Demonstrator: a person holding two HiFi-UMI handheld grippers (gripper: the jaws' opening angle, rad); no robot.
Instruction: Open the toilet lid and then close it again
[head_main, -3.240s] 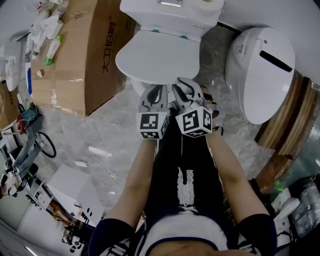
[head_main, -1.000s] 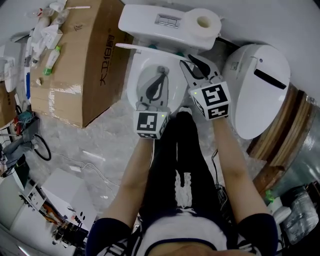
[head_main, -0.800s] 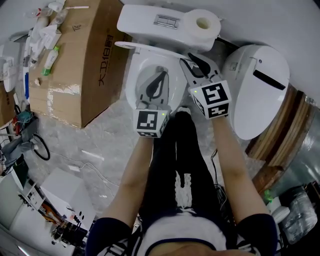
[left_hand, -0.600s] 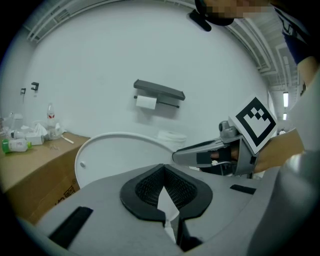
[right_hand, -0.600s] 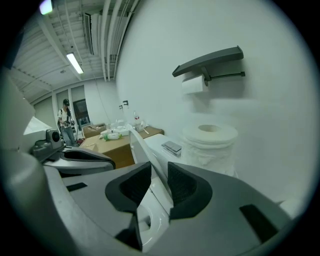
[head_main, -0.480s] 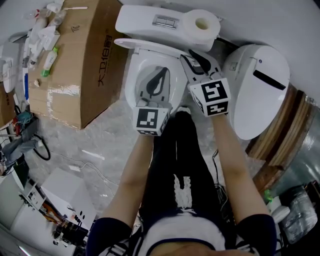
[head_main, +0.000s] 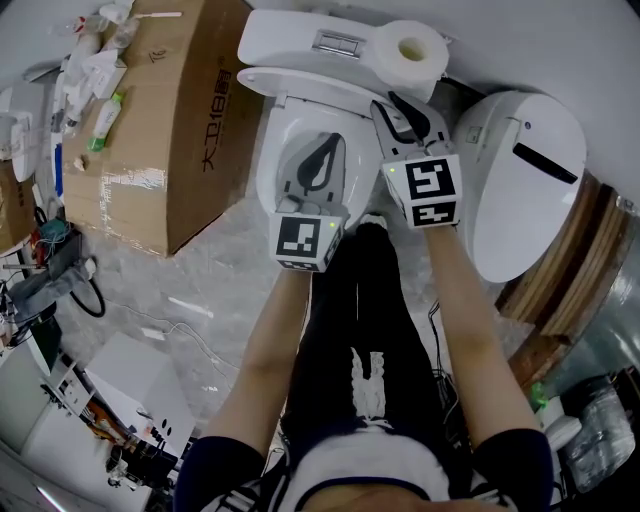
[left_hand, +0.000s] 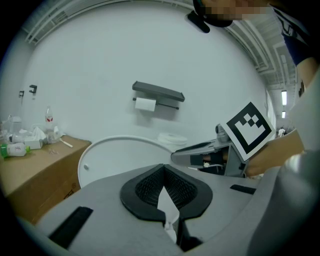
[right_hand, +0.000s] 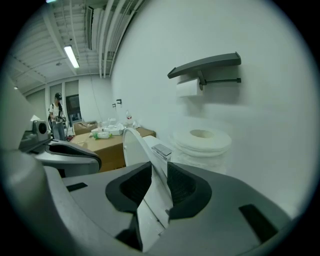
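Observation:
In the head view the white toilet lid (head_main: 300, 85) stands raised in front of the tank (head_main: 290, 40), seen almost edge-on. The seat rim (head_main: 272, 175) and bowl lie open below. My right gripper (head_main: 400, 112) is at the lid's right edge. In the right gripper view the lid (right_hand: 136, 145) runs between the jaws of the right gripper (right_hand: 159, 175), which is shut on it. My left gripper (head_main: 316, 165) hovers over the bowl, shut and holding nothing. The left gripper view shows the left gripper (left_hand: 164, 172) facing the lid's round face (left_hand: 115, 155).
A toilet paper roll (head_main: 412, 48) sits on the tank. A large cardboard box (head_main: 160, 120) with clutter on top stands left of the toilet. Another white toilet (head_main: 525, 190) leans on wooden boards (head_main: 570, 280) at the right. A wall shelf (right_hand: 205, 65) with a paper roll hangs above.
About three seconds ago the lid lay down with both grippers at its front edge; it now stands raised. Over the last second the right gripper edged toward the tank; the left barely moved.

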